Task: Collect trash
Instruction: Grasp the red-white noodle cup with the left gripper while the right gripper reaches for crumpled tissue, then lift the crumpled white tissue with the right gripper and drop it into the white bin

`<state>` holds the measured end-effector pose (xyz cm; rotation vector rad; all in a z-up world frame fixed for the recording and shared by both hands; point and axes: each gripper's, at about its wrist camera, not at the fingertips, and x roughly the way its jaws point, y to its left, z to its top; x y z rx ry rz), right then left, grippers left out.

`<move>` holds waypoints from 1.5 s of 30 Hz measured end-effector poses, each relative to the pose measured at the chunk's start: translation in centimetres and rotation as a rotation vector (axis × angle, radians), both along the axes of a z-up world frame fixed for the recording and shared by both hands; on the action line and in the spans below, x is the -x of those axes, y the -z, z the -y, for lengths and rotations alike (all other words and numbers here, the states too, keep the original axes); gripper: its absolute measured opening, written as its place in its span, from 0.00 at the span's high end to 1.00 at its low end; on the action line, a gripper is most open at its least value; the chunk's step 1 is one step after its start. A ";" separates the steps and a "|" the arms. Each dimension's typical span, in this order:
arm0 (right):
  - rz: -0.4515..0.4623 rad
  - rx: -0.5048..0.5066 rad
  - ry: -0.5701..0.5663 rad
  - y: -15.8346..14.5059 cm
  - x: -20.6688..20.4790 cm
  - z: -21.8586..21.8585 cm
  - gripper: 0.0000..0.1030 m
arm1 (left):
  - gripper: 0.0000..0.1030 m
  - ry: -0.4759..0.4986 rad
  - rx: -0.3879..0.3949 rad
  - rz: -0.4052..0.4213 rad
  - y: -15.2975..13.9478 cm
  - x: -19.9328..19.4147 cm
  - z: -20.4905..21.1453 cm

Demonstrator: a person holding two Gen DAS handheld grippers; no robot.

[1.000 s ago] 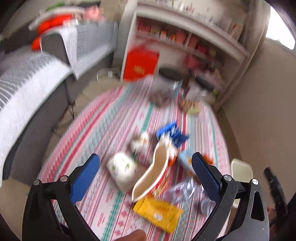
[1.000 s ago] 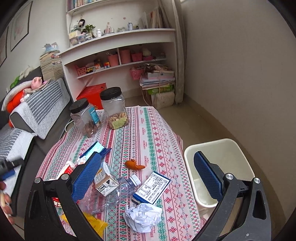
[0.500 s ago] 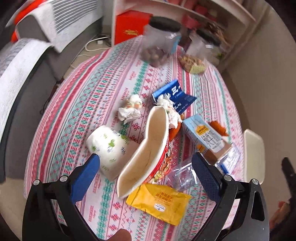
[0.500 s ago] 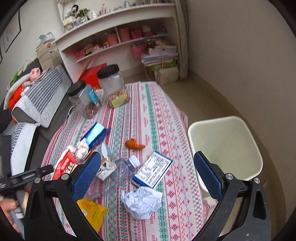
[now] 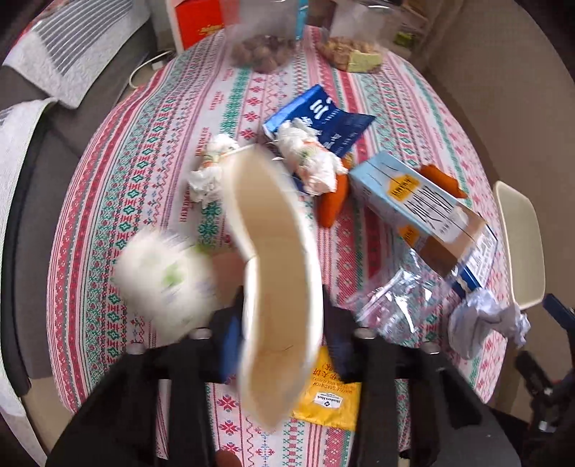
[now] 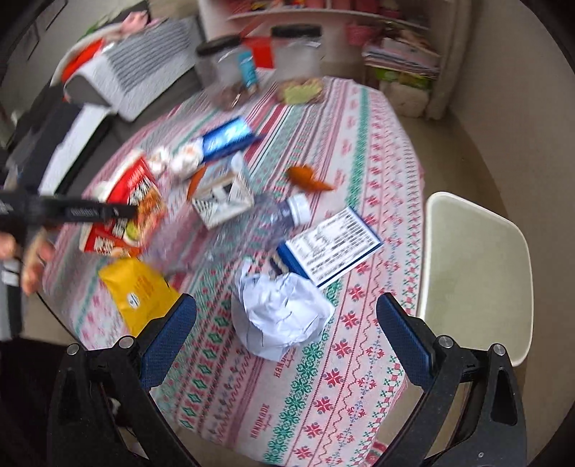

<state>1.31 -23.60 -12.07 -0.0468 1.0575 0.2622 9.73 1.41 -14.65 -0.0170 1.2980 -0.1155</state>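
Beige walls, shelving, perhaps a grey sofa.

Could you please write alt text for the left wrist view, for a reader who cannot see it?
The left gripper is shut on a squashed noodle cup above a patterned tablecloth. Around it lie tissues, a blue carton, a yellow packet and a clear bag.

Soft, even daylight — fisheye bending at the edges, motion blur smearing both views.
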 end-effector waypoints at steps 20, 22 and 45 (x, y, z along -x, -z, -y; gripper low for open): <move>-0.044 -0.084 -0.090 0.0 0.7 -2.9 0.82 | 0.71 -0.079 0.158 0.369 -11.1 6.2 -5.3; -0.029 -0.086 -0.099 -0.4 0.6 -3.5 0.82 | 0.71 -0.094 0.155 0.386 -11.4 6.6 -6.1; 0.272 -0.319 -0.034 -7.6 -4.8 -9.3 0.82 | 0.71 -0.195 0.233 0.444 -13.3 7.5 -11.8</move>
